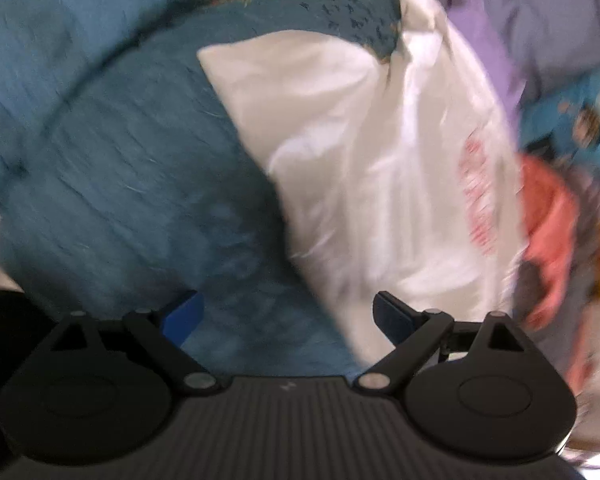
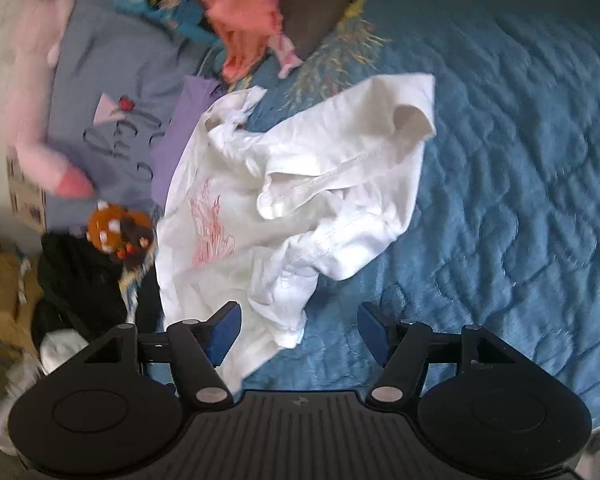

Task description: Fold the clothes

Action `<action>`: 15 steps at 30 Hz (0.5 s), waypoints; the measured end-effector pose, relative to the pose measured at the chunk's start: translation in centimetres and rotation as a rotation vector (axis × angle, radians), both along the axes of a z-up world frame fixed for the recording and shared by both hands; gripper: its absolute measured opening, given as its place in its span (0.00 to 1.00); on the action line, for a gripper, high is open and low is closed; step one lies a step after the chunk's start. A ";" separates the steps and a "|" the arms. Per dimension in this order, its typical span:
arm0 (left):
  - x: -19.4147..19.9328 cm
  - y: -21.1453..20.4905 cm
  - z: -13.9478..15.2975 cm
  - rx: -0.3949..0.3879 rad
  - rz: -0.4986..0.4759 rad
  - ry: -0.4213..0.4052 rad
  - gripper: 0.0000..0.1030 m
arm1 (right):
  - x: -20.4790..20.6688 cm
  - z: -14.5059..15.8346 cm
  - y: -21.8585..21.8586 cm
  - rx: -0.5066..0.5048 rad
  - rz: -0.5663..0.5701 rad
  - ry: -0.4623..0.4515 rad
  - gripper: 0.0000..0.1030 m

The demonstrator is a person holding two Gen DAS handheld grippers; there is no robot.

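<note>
White shirt [image 2: 300, 200] lies crumpled, lengthwise toward camera.

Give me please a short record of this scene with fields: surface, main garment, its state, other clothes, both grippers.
surface: blue quilted bedspread
main garment: white T-shirt with red print
state: crumpled, not folded
other clothes: coral garment, grey-blue garment, purple piece
left gripper: open, holds nothing
right gripper: open, over the shirt's near edge

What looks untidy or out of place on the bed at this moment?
The white T-shirt lies crumpled on the blue quilt, its hem bunched and one sleeve flipped up, not flat for folding. Other clothes, such as the coral garment, lie heaped beyond it. Both the left gripper and right gripper are open, holding nothing.
</note>
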State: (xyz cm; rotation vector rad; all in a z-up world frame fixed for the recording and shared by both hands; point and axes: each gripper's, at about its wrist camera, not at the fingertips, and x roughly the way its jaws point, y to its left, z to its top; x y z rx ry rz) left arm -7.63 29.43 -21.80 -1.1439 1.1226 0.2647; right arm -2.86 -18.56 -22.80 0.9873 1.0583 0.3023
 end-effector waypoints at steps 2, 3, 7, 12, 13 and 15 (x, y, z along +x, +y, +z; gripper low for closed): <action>0.4 0.1 -0.6 -0.065 0.044 -0.042 0.91 | 0.0 -0.4 0.1 0.038 -0.037 0.017 0.63; 0.6 0.0 -0.8 -0.073 0.057 -0.045 0.91 | -0.1 -0.4 0.2 0.047 -0.050 0.021 0.64; 1.1 -0.4 -1.4 -0.091 0.122 -0.074 0.91 | 0.3 -0.7 0.8 0.078 -0.077 0.040 0.65; 0.7 -0.3 -0.6 -0.154 0.159 -0.203 0.83 | 0.2 -1.4 1.2 0.120 -0.132 0.072 0.67; 0.8 -0.3 -0.7 -0.164 0.164 -0.214 0.81 | 0.2 -1.6 1.1 0.132 -0.147 0.081 0.67; 1.1 -0.2 -0.9 -0.183 0.174 -0.230 0.74 | 0.1 -1.7 1.1 0.138 -0.166 0.086 0.67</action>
